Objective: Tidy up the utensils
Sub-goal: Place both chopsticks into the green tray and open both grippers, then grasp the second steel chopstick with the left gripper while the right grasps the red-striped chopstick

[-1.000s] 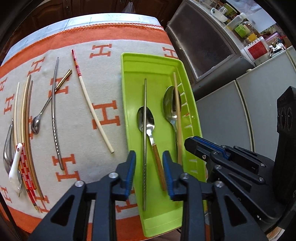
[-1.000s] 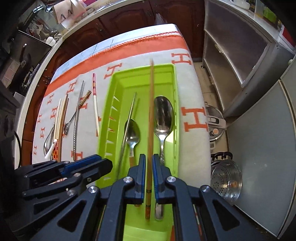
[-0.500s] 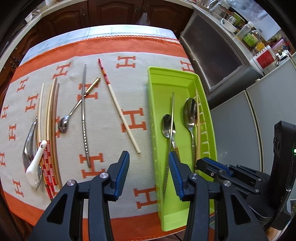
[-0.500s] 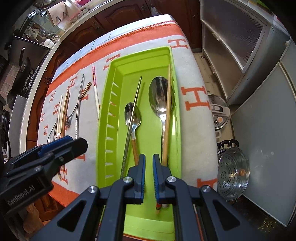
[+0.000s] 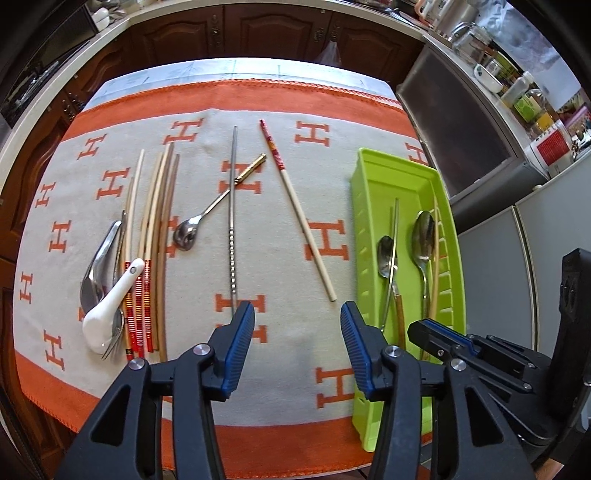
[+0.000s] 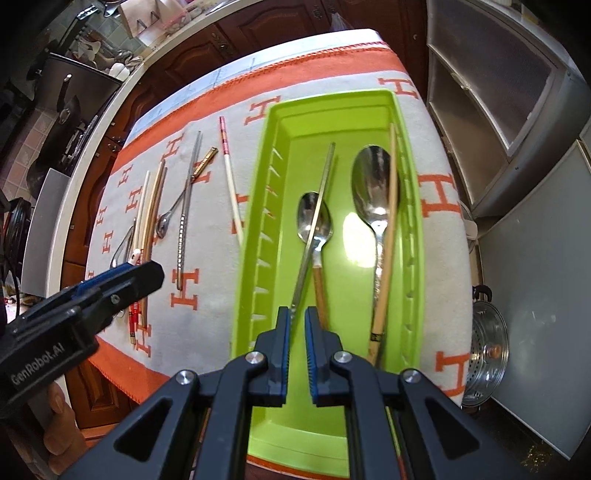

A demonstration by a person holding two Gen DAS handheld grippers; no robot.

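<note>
A green tray (image 5: 369,173) (image 6: 413,206) lies on the right of an orange and beige cloth. It holds a metal chopstick (image 6: 314,225), a small spoon (image 6: 314,218), a large spoon (image 6: 371,184) and a bamboo chopstick (image 6: 391,206). On the cloth lie a red-tipped chopstick (image 5: 299,214), a metal chopstick (image 5: 232,206), a gold-handled spoon (image 5: 207,218), a bundle of chopsticks (image 5: 155,236) and a white ceramic spoon (image 5: 110,306). My left gripper (image 5: 297,347) is open and empty above the cloth's near part. My right gripper (image 6: 297,343) is narrowly open and empty over the tray's near end.
The cloth covers a small table with its near edge (image 5: 258,443) close to me. Grey cabinets (image 5: 480,122) stand right of the tray. A steel steamer pot (image 6: 484,354) sits on the floor to the right. Dark wooden cupboards (image 5: 258,33) are behind.
My left gripper has moved left from over the tray to over the cloth and opened wider. My right gripper has let go of the bamboo chopstick, which now lies in the tray, and pulled back.
</note>
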